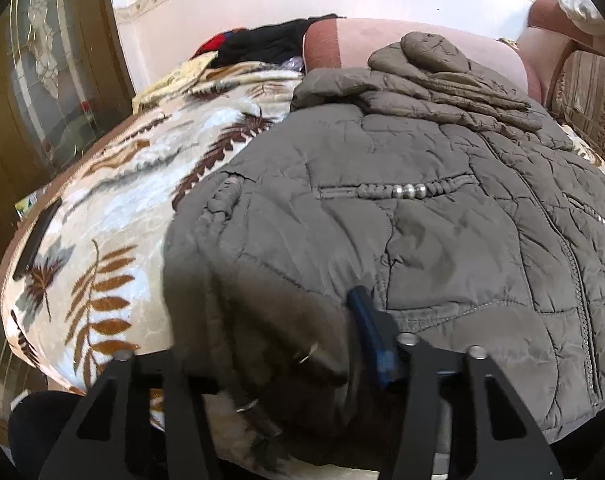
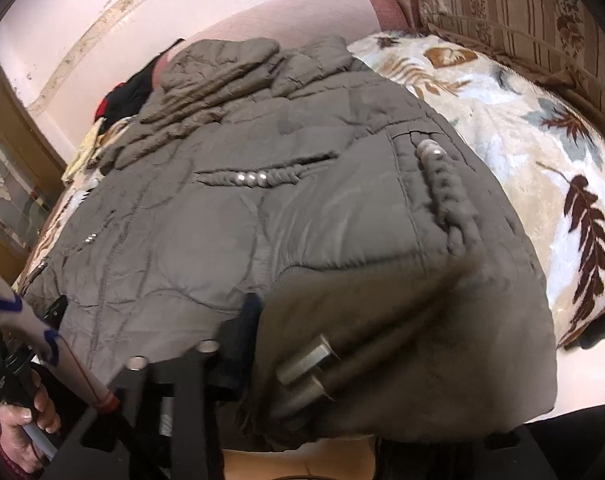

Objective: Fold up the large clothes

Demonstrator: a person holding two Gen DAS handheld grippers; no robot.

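A large grey-brown quilted jacket (image 1: 422, 220) lies spread over a leaf-patterned blanket (image 1: 114, 208), with a sleeve folded across its far end (image 1: 442, 80). My left gripper (image 1: 282, 308) is at the jacket's near left hem. Bunched fabric fills the jaws and covers the left finger, and only the blue right finger (image 1: 366, 320) shows. In the right wrist view the jacket (image 2: 262, 220) fills the middle. My right gripper (image 2: 326, 312) holds the near right hem, which drapes over its right finger. Two metal cord ends (image 2: 306, 360) hang from that fold.
A pile of black and red clothes (image 1: 262, 44) lies at the far left by a pink bolster (image 1: 382, 40). A glass-panelled wooden door (image 1: 42, 80) stands to the left. A striped sofa back (image 2: 522, 8) borders the blanket (image 2: 522, 140). A person's hand (image 2: 22, 420) shows at lower left.
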